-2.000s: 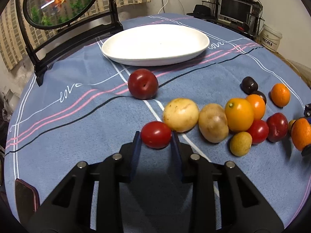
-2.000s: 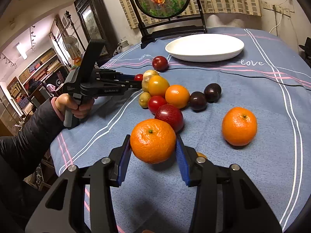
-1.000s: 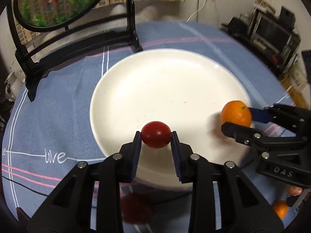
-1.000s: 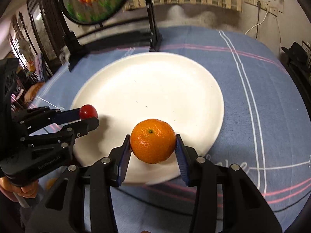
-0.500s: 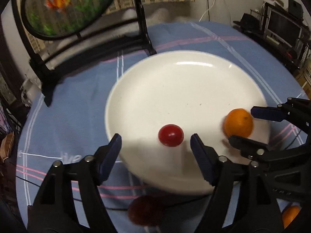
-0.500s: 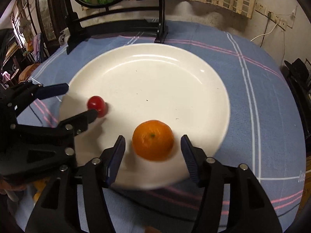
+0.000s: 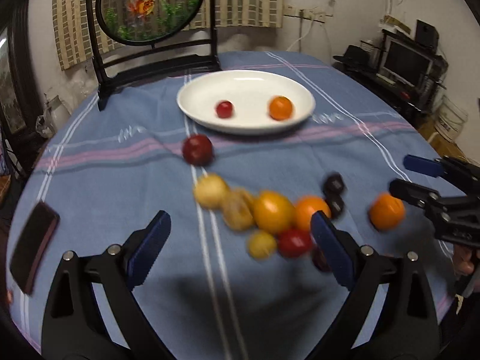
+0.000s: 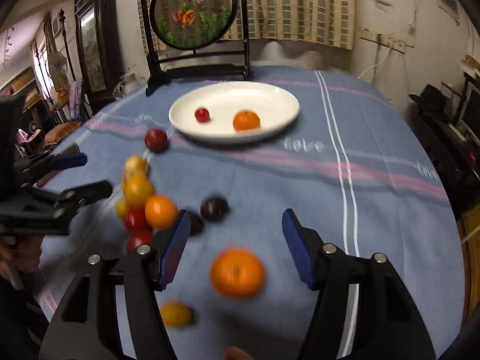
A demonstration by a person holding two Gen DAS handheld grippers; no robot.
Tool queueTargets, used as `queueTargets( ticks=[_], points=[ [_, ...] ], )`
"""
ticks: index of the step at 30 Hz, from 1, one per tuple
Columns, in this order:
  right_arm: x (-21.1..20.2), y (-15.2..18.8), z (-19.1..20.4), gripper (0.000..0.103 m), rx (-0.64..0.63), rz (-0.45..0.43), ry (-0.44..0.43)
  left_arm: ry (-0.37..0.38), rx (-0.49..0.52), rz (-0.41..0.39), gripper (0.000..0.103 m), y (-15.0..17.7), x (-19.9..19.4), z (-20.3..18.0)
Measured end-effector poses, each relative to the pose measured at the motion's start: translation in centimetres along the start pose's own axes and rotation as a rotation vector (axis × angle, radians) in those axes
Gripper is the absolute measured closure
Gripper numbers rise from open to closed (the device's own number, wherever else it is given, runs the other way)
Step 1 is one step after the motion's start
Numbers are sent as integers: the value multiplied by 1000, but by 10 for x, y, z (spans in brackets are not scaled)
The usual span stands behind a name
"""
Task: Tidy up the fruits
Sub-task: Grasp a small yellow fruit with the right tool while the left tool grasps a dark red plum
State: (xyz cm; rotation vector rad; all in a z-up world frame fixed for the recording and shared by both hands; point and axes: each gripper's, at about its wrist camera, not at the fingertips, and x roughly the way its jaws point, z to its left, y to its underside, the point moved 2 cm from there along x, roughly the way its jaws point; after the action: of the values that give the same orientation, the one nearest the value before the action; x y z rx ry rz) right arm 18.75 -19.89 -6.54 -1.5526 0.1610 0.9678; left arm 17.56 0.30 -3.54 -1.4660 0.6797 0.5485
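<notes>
The only writing I can read is the word "love" [image 8: 303,146] stitched white into the blue tablecloth [image 8: 375,210], just in front of the white plate [image 8: 288,118]; a second one sits further right of the plate, near the cloth's edge. On the plate I count two fruits: one small red fruit [image 8: 202,115] and one orange [image 8: 246,121], apart from each other. A dark red plum [image 8: 156,140] lies just off the plate's front left rim. Further from the plate the blurred fruit cluster [image 7: 270,216] shows roughly nine pieces, and one loose orange [image 8: 237,271] lies to its right. My left gripper [image 7: 240,240] is spread wide and holds nothing; my right gripper [image 8: 237,246] is also spread, over that loose orange without touching it.
</notes>
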Motion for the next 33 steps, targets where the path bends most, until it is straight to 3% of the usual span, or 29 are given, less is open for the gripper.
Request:
queueTargets(
  ticks=[5, 13, 15, 20, 22, 24, 25, 28, 31, 33],
  points=[
    [2, 31, -1, 39, 62, 61, -32, 107, -14, 9, 7, 44, -14, -20],
    [-13, 63, 23, 40, 63, 111, -112, 122, -5, -26, 7, 57, -19, -21],
    [-9, 67, 33, 49, 43, 128, -134, 123, -2, -29, 7, 58, -20, -22],
    [2, 70, 45, 61, 9, 149, -131, 116, 3, -32, 7, 59, -22, -23],
    [3, 70, 44, 74, 18, 152, -126, 119, 0, -31, 7, 59, -22, -23],
    [1, 70, 41, 74, 20, 142, -126, 124, -3, -24, 8, 58, -20, -24],
    [0, 70, 39, 74, 24, 131, -130, 130, 1, -22, 11, 57, -19, -25],
    [-9, 69, 28, 74, 62, 67, -133, 163, 50, -17, 36, 52, -15, -35],
    [-8, 70, 17, 74, 114, 64, -167, 193, 101, -1, 57, 45, -3, -49],
    [-10, 70, 15, 74, 121, 58, -175, 212, 104, 28, 58, 40, 6, -52]
  ],
)
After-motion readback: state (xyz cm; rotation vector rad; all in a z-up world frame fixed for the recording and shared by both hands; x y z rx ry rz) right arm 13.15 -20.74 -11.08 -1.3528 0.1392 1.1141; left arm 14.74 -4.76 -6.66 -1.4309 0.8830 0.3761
